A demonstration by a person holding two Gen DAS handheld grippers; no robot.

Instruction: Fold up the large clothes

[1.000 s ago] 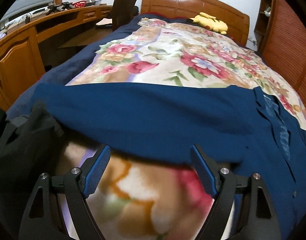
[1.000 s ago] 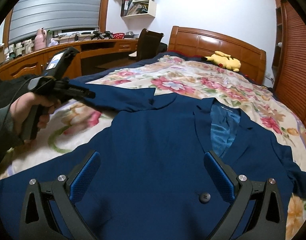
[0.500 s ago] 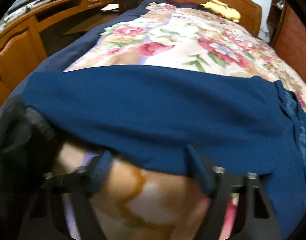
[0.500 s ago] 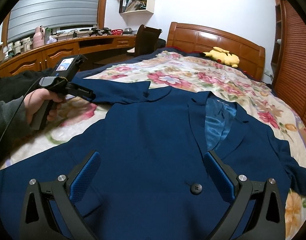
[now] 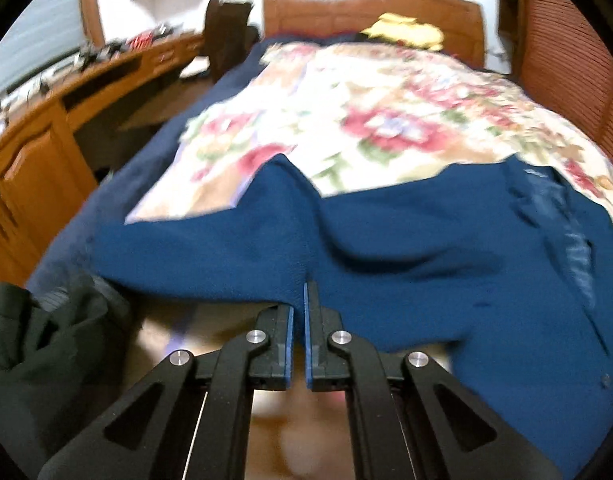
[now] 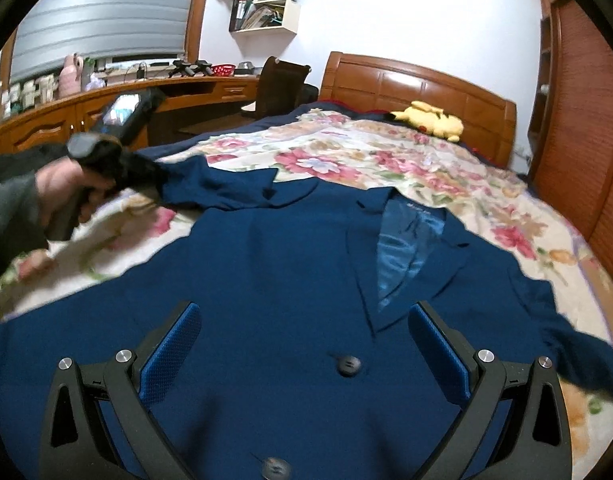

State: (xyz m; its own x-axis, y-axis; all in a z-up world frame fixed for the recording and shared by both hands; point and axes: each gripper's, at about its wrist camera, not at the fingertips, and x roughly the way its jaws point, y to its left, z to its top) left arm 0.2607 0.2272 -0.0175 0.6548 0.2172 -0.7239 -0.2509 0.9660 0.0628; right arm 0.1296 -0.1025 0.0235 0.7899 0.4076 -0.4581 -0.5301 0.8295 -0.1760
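Note:
A navy blue jacket (image 6: 274, 280) lies face up on the flowered bedspread (image 6: 346, 160), lapels open over a shiny blue lining (image 6: 402, 252). My left gripper (image 5: 299, 300) is shut on the edge of the jacket's sleeve (image 5: 226, 248), and the cloth rises in a ridge from the pads. In the right wrist view a hand holds that left gripper (image 6: 146, 176) at the sleeve's end, lifted off the bed. My right gripper (image 6: 304, 308) stands open low over the jacket's front, just above a dark button (image 6: 348, 365), with no cloth pinched between its blue pads.
A wooden headboard (image 6: 418, 88) and a yellow plush toy (image 6: 434, 120) are at the far end of the bed. A long wooden desk (image 6: 106, 120) and a chair (image 6: 282, 84) run along the left. Dark clothing (image 5: 38, 352) is bunched at the near left.
My left gripper went from open over the sleeve's edge to shut on it, then lifted, pulling the sleeve up. The right gripper stayed open and drifted slightly over the jacket front.

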